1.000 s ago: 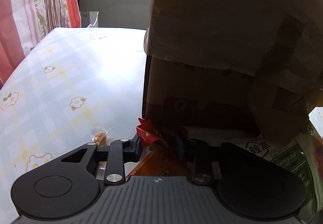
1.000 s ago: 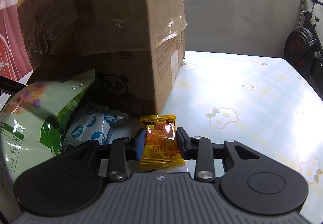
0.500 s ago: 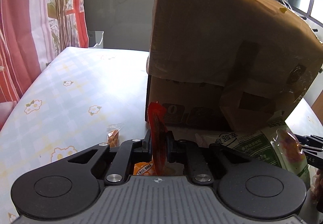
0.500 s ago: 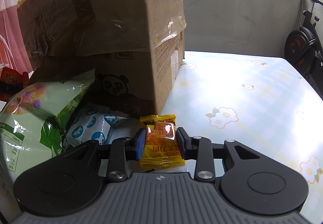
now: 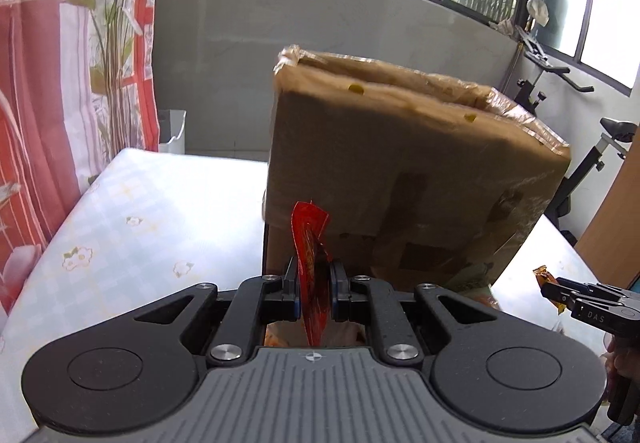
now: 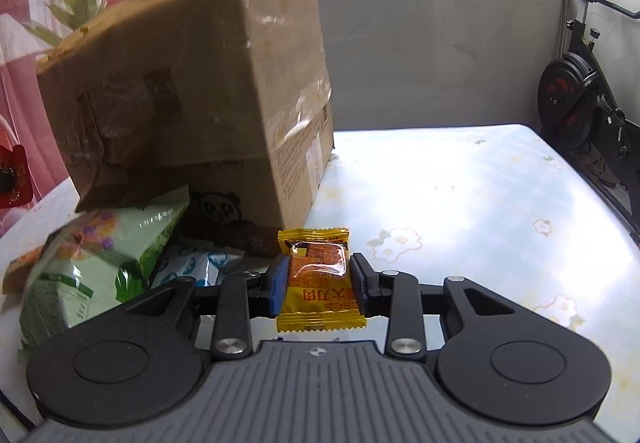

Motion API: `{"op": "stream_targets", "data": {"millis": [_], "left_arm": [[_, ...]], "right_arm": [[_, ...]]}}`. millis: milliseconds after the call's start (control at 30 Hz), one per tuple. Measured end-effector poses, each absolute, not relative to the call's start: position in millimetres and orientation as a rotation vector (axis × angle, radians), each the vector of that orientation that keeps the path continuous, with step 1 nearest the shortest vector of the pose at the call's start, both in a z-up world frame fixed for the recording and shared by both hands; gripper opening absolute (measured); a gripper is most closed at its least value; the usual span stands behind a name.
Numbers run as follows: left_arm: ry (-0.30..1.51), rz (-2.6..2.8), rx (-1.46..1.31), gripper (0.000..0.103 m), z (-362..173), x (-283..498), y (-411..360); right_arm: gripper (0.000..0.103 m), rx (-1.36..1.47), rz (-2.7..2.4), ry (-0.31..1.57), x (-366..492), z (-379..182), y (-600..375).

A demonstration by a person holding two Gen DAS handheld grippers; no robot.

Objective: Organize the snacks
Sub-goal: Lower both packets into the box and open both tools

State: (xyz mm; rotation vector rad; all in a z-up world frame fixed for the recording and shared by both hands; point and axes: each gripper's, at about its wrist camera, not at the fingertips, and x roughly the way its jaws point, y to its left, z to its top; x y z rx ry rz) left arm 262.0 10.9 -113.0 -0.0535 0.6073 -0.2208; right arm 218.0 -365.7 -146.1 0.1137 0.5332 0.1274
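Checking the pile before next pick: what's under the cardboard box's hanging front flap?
Under the cardboard box flap: a green snack bag and blue-white packets. Anything deeper is hidden.

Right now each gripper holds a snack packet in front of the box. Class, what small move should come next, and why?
Probably carry both up over the cardboard box. The left gripper pinches the red packet, the right gripper the yellow packet, and neither is above the box top yet.
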Motion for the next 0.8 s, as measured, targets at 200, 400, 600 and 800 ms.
{"op": "stream_targets", "data": {"millis": [200, 400, 600, 800], "left_arm": [[0.453, -0.267, -0.008, 0.014, -58, 269, -7], [0.369, -0.298, 0.014, 0.014, -20, 291, -34], [0.386, -0.291, -0.005, 0.014, -22, 337, -58], [0.460, -0.305, 0.022, 0.016, -42, 373, -92]], "right_arm": [[0.035, 0.108, 0.142, 0.336, 224, -77, -367], [0.035, 0.054, 0.228, 0.174, 252, -15, -339], [0.035, 0.087, 0.258, 0.258, 308, 0, -308], [0.035, 0.116, 0.221, 0.405, 350, -6, -292]]}}
